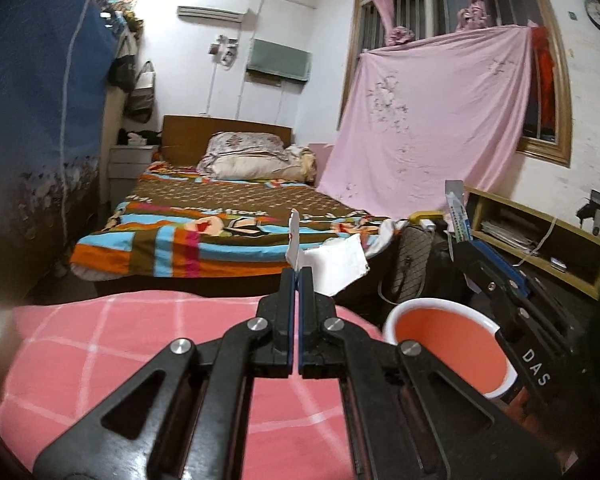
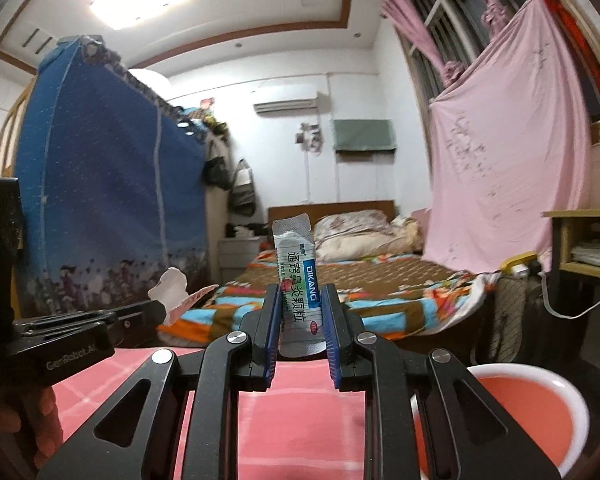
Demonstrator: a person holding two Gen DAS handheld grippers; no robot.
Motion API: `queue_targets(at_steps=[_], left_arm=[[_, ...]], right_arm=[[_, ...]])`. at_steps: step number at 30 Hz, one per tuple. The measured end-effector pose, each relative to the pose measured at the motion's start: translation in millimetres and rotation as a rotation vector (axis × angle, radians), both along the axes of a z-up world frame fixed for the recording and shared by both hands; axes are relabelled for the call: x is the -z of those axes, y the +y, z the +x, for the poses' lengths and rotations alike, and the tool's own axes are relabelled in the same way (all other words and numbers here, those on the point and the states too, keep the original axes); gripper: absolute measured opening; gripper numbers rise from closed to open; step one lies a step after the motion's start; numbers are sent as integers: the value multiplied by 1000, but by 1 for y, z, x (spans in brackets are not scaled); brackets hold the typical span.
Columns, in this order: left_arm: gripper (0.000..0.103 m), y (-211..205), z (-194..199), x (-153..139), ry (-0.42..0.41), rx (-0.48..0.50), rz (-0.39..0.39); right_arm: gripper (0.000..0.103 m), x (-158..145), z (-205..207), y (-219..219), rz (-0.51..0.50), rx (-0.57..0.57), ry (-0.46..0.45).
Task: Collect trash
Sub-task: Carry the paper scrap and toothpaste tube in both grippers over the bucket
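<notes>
The left claw (image 1: 299, 276) is clamped tight on a scrap of white paper wrapper (image 1: 332, 268), which sticks up and fans out to the right past the tips. The right claw (image 2: 300, 300) pinches a medicine sachet (image 2: 298, 292) by its lower half, so the printed strip stands upright with its torn silvery top free. Both pieces of trash are carried clear of any surface, which looks like a deliberate lift toward a drop.

The likely target is the orange basin with a white rim (image 1: 448, 344), low and to the right of both claws. It lies just beside the pink checked cloth (image 1: 140, 360) that covers the counter under them. The basin mouth faces up and looks empty, so both scraps should fall in with little aiming. The sachet hand is nearer to it, and I would expect that drop first.

Room is tighter on the right. A dark bag (image 1: 412, 256) and a wooden shelf unit (image 1: 540, 236) stand near the basin. Ahead, the bed with a striped bedspread (image 1: 220, 224) lies well apart, beyond the counter's far edge. The two claws ride side by side, near enough that a swing over the basin could cross them.
</notes>
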State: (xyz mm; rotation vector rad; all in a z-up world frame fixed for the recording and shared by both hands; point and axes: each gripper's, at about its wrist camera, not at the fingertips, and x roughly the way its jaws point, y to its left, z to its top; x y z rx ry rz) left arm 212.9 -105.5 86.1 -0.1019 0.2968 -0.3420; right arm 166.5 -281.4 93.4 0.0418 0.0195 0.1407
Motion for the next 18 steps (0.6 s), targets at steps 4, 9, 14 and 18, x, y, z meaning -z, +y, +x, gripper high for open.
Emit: queue_targets(at_steps=[4, 9, 14, 18], left_arm=[[0, -30, -1, -3, -16, 62, 16], [0, -64, -3, -5, -28, 144, 28], [0, -95, -5, -3, -30, 208, 53], [0, -116, 1, 3, 2, 250, 67]], right_arm=[[18, 2, 0, -25, 22, 66, 9], [18, 7, 3, -56, 73, 141, 44], [19, 13, 3, -85, 120, 206, 69], [19, 21, 4, -106, 159, 254, 105]])
